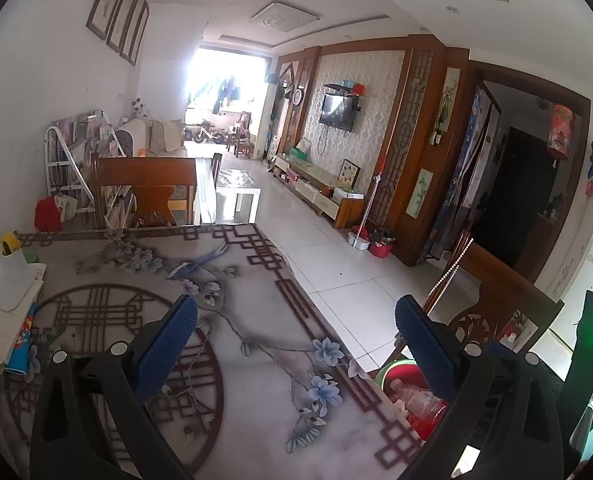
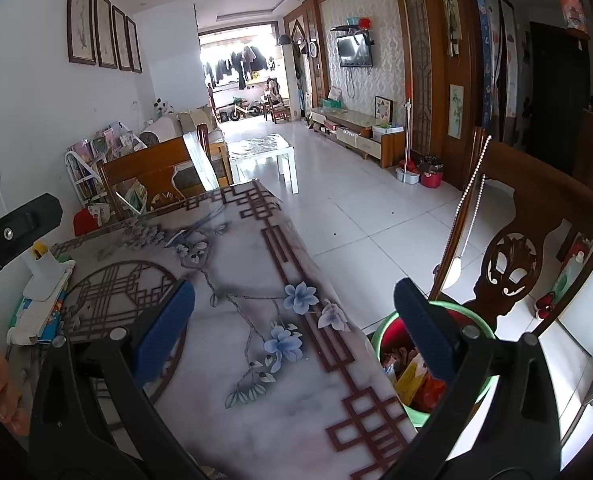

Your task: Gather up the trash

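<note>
Writing is unreadable on wrappers [image 2: 416, 376] in green bin [image 2: 380, 330].

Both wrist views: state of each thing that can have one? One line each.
left tongs: open, empty, above the table
right tongs: open, empty, above the table edge
trash bin: on the floor beside the table, open top, holds wrappers and a plastic bottle
table: patterned cover, no loose trash visible near the tongs
TV: wall-mounted, screen dark
</note>
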